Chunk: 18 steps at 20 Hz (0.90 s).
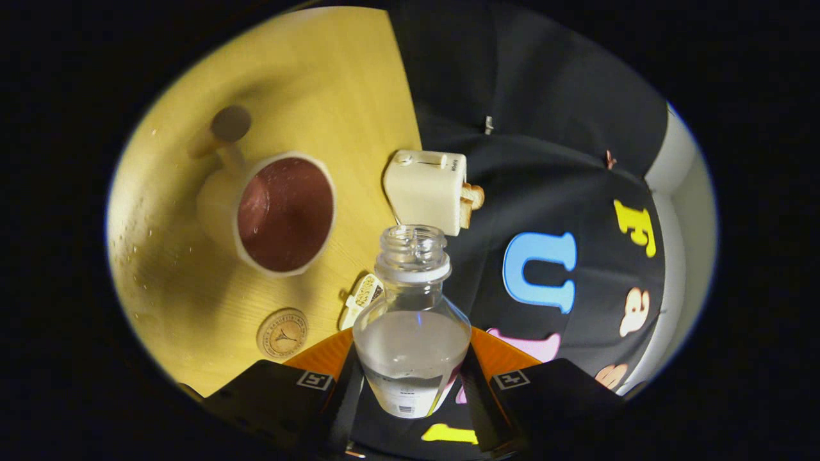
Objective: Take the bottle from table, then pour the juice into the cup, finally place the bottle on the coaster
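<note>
Yellow wood tabletop (307, 77) is filling the upper left of the frame, tilted steeply, with the black booth cloth hanging across the right half. On the wood a cream cup (282, 214) with a dark red inside is sitting left of centre, its handle pointing up toward a small brown peg (229, 123). A cream toaster (426, 191) with toast poking out is standing at the tabletop's edge near centre. A round cork coaster (282, 332) is lying in the lower left, below the cup, and a small patterned tag (360, 299) is lying between coaster and bottle.

At the bottom centre the tongs (411, 378) are clamping the clear bottle (412, 320) by its lower body, one finger pressing on each side. The cap is off, and the open neck is pointing ahead, just right of the cup. Clear liquid is sitting about halfway up.

The bottle looks like thin smooth plastic: light, slippery, likely to buckle if squeezed hard. Holding it at the wide lower body seems sound; liquid shifting during the pour may tug it.
</note>
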Each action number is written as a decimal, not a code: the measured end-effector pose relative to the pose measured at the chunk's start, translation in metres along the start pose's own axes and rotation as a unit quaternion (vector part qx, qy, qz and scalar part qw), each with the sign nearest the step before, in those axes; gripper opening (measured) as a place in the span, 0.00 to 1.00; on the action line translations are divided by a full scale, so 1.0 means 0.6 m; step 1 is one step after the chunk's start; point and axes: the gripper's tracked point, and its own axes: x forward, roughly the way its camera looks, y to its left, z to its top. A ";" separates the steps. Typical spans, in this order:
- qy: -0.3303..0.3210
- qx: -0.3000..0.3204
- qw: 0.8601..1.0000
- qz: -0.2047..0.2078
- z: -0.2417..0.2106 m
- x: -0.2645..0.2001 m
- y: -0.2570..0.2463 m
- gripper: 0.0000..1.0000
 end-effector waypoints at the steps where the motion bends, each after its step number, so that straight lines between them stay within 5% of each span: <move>1: 0.006 0.036 0.999 0.000 -0.008 -0.002 -0.009 0.75; 6: 0.036 0.237 0.971 0.005 -0.073 -0.005 -0.046 0.75; 11: 0.088 0.457 0.885 0.027 -0.152 0.001 -0.035 0.76; 18: 0.089 0.608 0.789 0.014 -0.194 0.012 -0.011 0.76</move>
